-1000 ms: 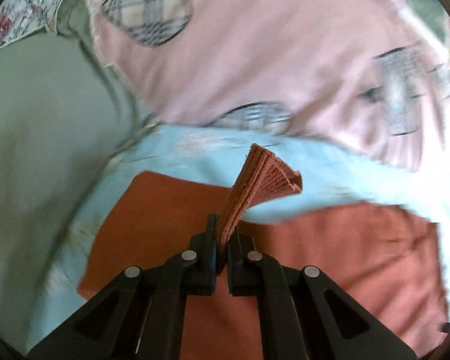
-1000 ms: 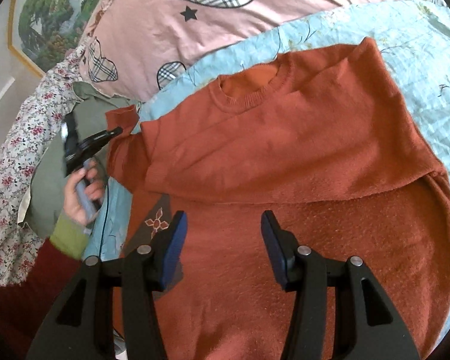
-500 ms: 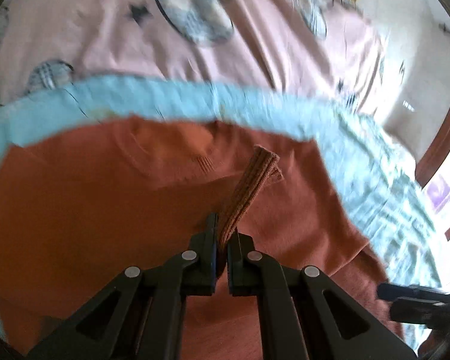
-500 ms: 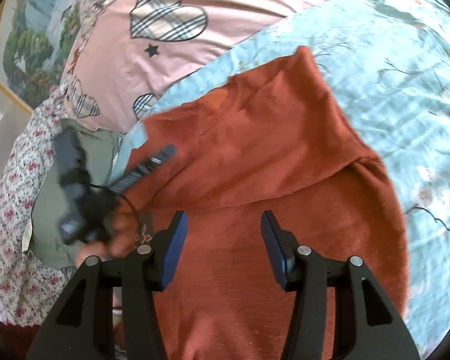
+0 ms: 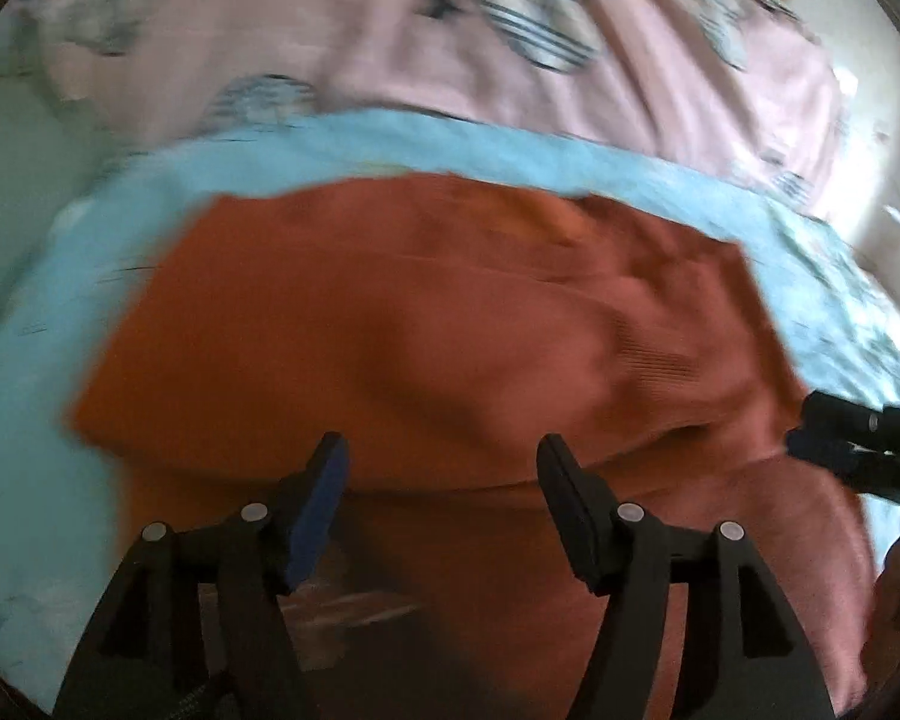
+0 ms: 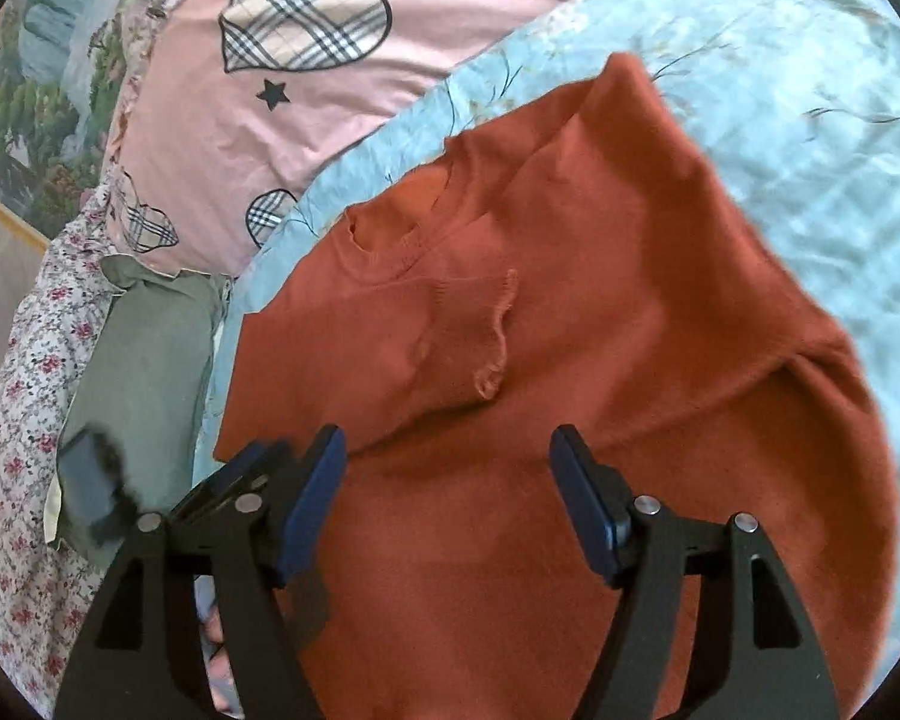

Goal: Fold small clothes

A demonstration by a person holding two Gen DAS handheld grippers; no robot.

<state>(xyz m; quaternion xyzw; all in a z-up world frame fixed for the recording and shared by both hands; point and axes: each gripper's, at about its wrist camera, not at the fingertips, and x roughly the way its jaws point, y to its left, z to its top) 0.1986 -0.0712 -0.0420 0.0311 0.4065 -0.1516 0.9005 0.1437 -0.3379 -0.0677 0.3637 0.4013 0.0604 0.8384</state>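
Note:
A rust-orange knit sweater (image 6: pixel 570 312) lies on the light blue bedspread (image 6: pixel 810 90), both sleeves folded across its chest. The left sleeve's ribbed cuff (image 6: pixel 492 330) rests near the middle, below the neckline (image 6: pixel 384 240). The sweater also shows in the left wrist view (image 5: pixel 420 330). My left gripper (image 5: pixel 441 492) is open and empty just above the sweater's lower body. My right gripper (image 6: pixel 447 492) is open and empty above the sweater's hem area. The left gripper shows in the right wrist view (image 6: pixel 234 474) at the sweater's left edge; the right gripper shows at the left wrist view's right edge (image 5: pixel 858 438).
A pink pillow with plaid hearts (image 6: pixel 330 60) lies behind the sweater. A grey-green garment (image 6: pixel 144 360) and floral fabric (image 6: pixel 24 420) lie to the left. A framed landscape picture (image 6: pixel 30 90) hangs on the wall at far left.
My left gripper carried the sleeve cuff across the sweater to the right, then opened and let it go. The cuff now lies on the chest. My right gripper stayed open.

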